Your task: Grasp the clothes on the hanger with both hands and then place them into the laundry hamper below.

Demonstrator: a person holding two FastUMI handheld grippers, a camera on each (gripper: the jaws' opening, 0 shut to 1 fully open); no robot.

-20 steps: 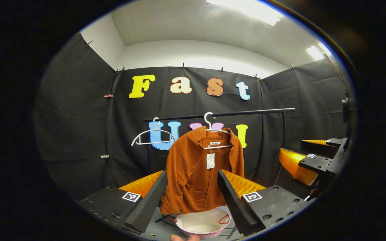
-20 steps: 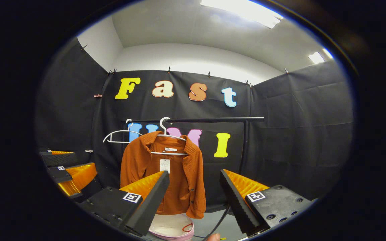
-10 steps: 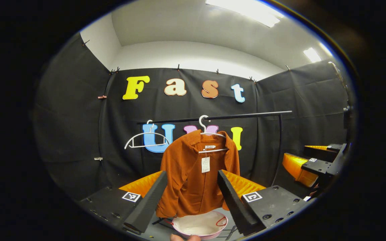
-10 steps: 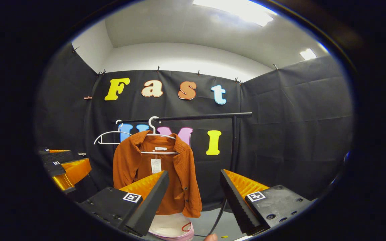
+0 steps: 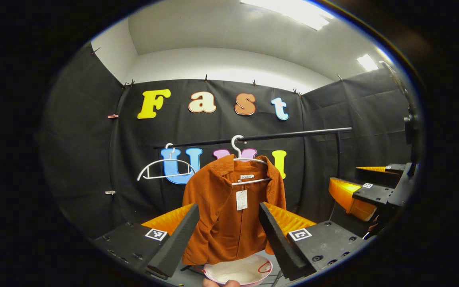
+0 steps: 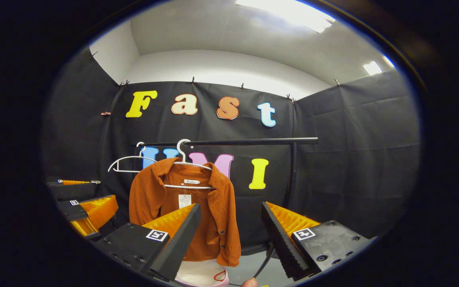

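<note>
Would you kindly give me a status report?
Both grippers open, short of jacket. Jacket on hanger, hamper below. Nothing blocking.

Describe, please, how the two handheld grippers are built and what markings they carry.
The left gripper and the right gripper look alike: each has two long wedge-shaped fingers with ribbed, saw-toothed inner faces, mounted on black blocks with screw holes. Every block bears a small square black-and-white marker.

The booth is walled with black cloth (image 5: 86,159) beneath a white ceiling (image 5: 229,36) lit by bright panels (image 5: 289,10).
</note>
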